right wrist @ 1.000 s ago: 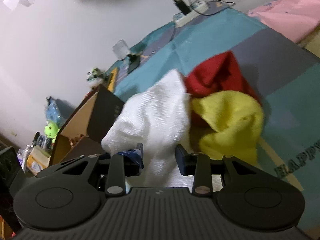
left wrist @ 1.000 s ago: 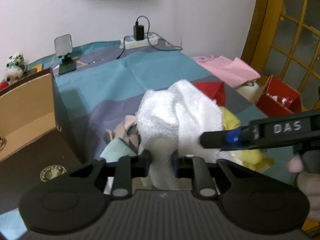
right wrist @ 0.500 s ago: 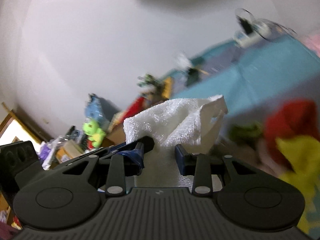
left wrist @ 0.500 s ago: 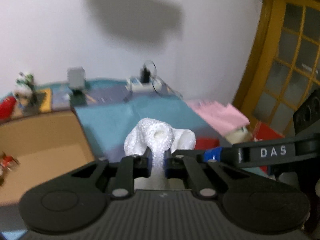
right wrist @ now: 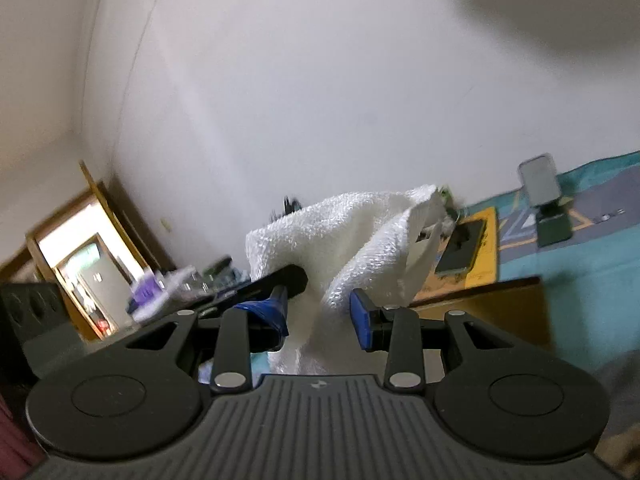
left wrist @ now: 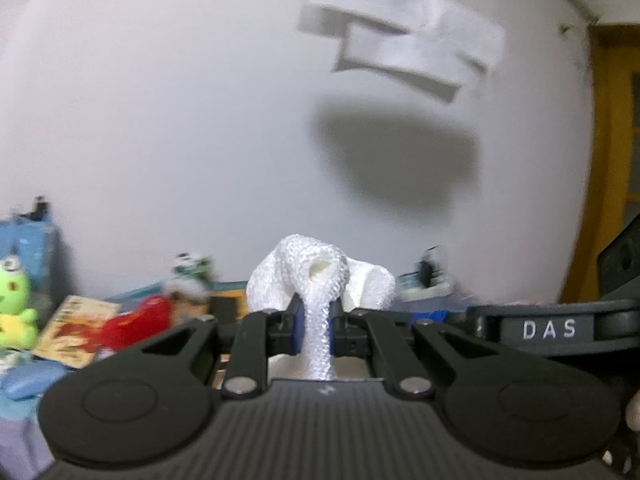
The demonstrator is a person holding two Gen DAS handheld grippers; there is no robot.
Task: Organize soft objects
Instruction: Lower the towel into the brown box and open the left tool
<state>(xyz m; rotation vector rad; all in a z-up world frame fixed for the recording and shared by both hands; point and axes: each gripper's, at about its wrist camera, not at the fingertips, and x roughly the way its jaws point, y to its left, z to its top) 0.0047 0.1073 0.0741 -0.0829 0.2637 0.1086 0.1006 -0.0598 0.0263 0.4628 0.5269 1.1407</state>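
Note:
A white terry towel (left wrist: 320,280) is held up in the air. My left gripper (left wrist: 316,324) is shut on a bunched fold of it; the cloth puffs out above the jaws. In the right wrist view the same towel (right wrist: 352,248) drapes between the blue pads of my right gripper (right wrist: 320,312), whose jaws stand apart with the cloth loose between them. The left gripper's finger (right wrist: 280,280) shows there, pressed into the towel. The right gripper's body (left wrist: 552,328), marked DAS, shows at the right of the left wrist view.
A brown cardboard box (right wrist: 480,312) lies below on the teal patterned cloth (right wrist: 592,280). A phone stand (right wrist: 544,208) is behind it. A green frog plush (left wrist: 14,304), a red plush (left wrist: 136,320) and a power strip (left wrist: 424,284) sit by the white wall.
Both grippers have lifted the white towel off the red and yellow cloths and swung left, toward the box and the wall. The pile has left both views.

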